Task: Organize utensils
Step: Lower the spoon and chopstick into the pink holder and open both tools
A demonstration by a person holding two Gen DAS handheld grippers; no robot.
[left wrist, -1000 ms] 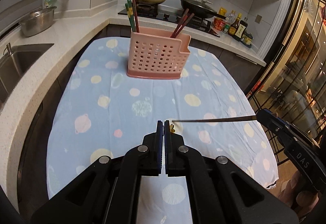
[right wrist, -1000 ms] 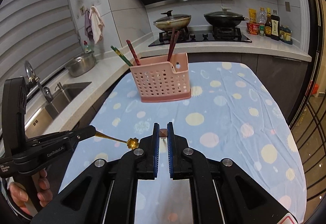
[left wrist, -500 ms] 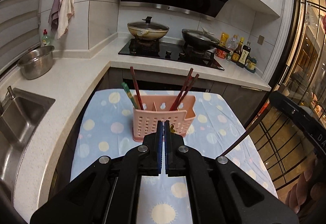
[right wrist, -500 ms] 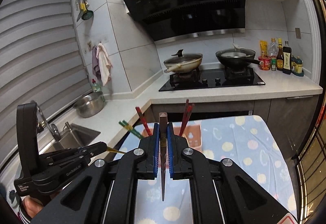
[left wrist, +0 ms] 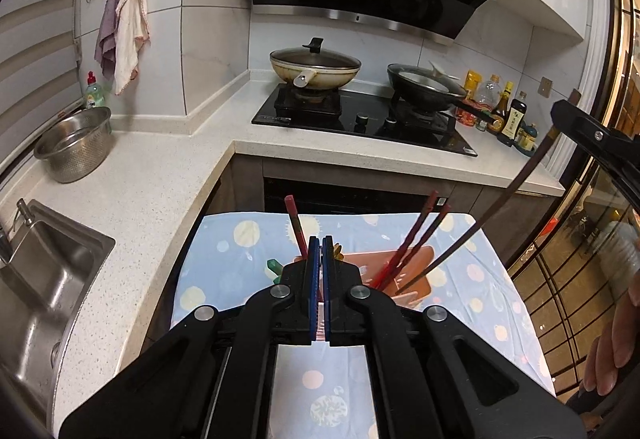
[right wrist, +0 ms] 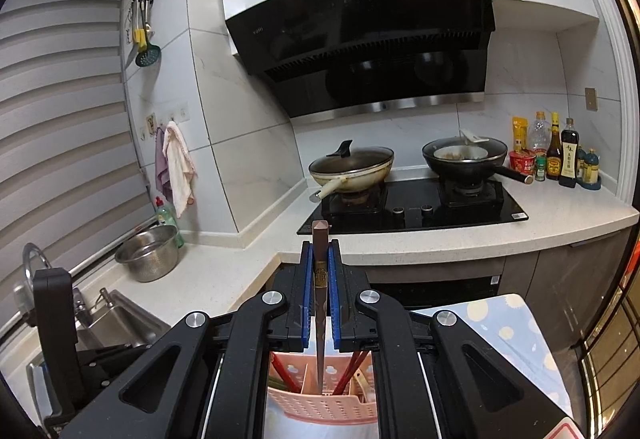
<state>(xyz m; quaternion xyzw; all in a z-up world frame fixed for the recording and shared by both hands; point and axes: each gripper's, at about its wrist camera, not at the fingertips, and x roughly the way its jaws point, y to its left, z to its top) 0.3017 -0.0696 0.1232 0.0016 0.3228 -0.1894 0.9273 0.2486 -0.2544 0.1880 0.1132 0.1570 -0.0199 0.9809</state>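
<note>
**Over the holder: chopstick lowered into right compartment**

Between right gripper fingers, pinched: dark chopstick, near upright, tip down inside pink utensil holder. From left view, same stick slanted into right-hand compartment beside red chopsticks. Carried level above cloth a second ago, since swung vertical; insertion judged nearly complete, release outstanding. Left gripper fingers pressed close on a slim gold-tipped utensil, poised above holder, placement pending. Beneath: spotted blue tablecloth. Beyond: speckled counter, steel sink, hob with two pans, range hood.
</note>
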